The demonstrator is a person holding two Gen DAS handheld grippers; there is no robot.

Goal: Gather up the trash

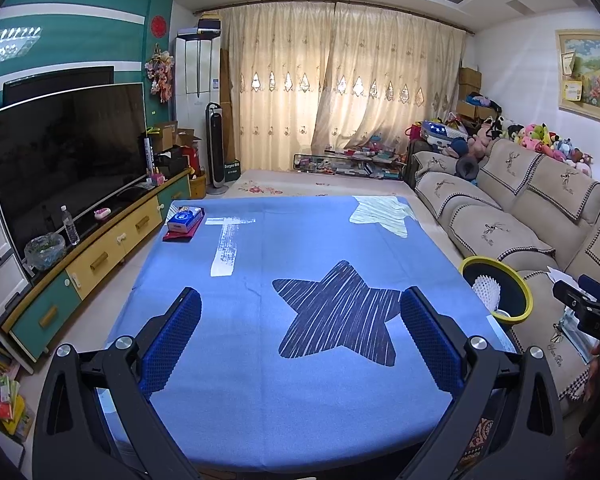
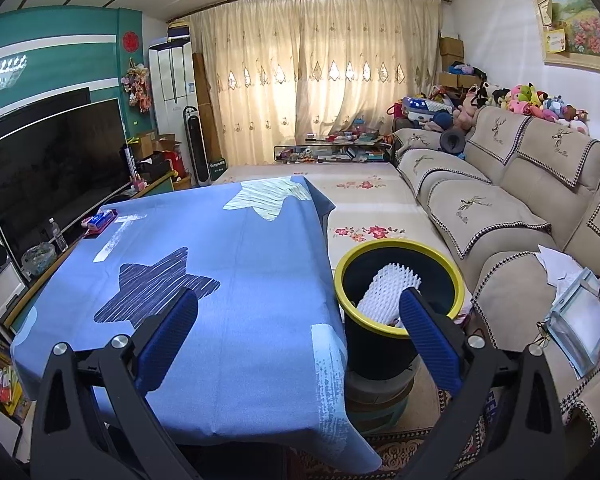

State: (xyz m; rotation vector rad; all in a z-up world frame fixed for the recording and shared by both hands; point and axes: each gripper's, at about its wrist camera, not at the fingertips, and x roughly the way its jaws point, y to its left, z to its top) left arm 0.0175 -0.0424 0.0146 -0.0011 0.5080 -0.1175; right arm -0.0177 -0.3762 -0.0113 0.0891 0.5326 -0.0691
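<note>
Both my grippers, left gripper [image 1: 300,336] and right gripper [image 2: 300,336], hover level over the blue-clothed surface [image 1: 320,236] with jaws spread wide, holding nothing. One bin [image 2: 400,292] stands off the surface's right edge, behind my right jaw, holding one white foam net [image 2: 388,284]. One tissue pack [image 1: 185,219] lies far ahead-left.
</note>
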